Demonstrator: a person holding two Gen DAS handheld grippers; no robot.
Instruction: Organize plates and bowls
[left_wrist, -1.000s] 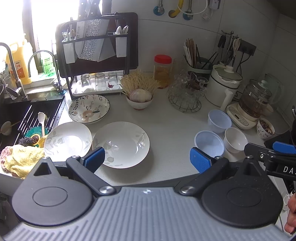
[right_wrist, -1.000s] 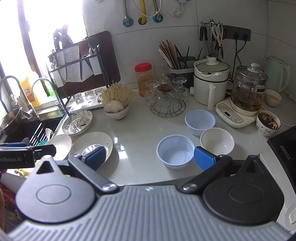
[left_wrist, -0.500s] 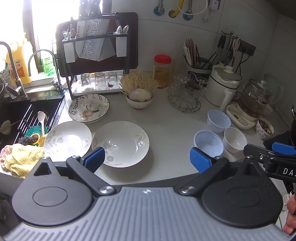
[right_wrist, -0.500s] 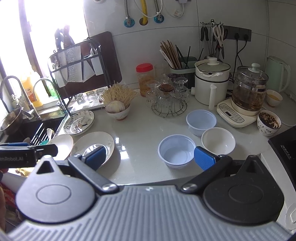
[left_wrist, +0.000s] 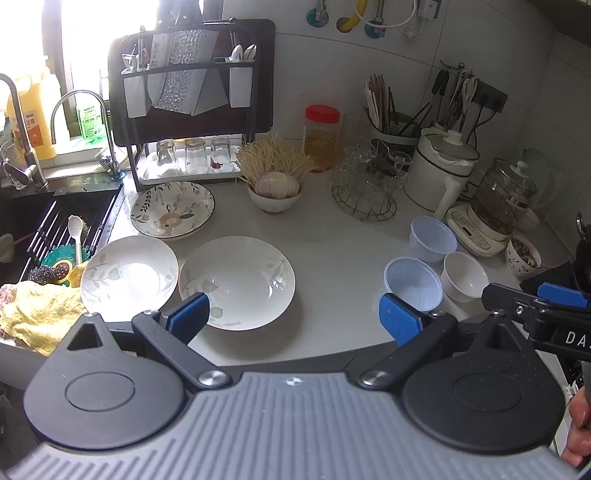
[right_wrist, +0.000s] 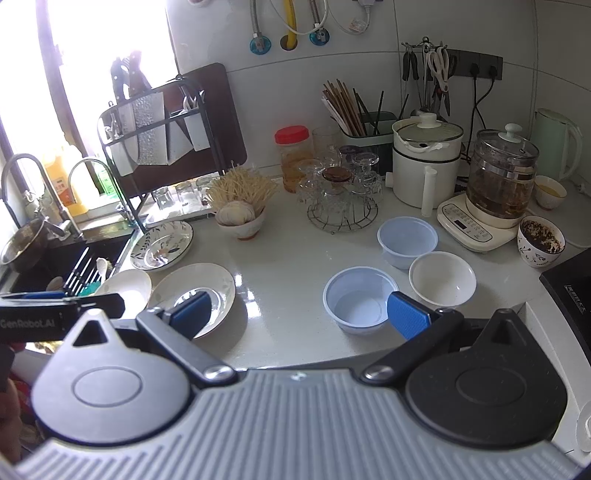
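The left gripper (left_wrist: 293, 315) hangs over the bench's (left_wrist: 332, 243) near edge, jaws spread wide and empty. Two white plates (left_wrist: 127, 271) (left_wrist: 238, 280) sit side by side near that edge, a flowered plate (left_wrist: 171, 212) behind them. Toward the right edge, two pale blue bowls (left_wrist: 413, 282) (left_wrist: 432, 236) and a white bowl (left_wrist: 465, 275) cluster together.

3 plates (left_wrist: 236, 282) cluster left on the counter (left_wrist: 332, 236), beside the sink (left_wrist: 55, 225); 3 bowls (left_wrist: 413, 282) cluster right, before the kettle base (left_wrist: 476, 236). Glass rack (left_wrist: 364, 192) sits behind, between both groups.
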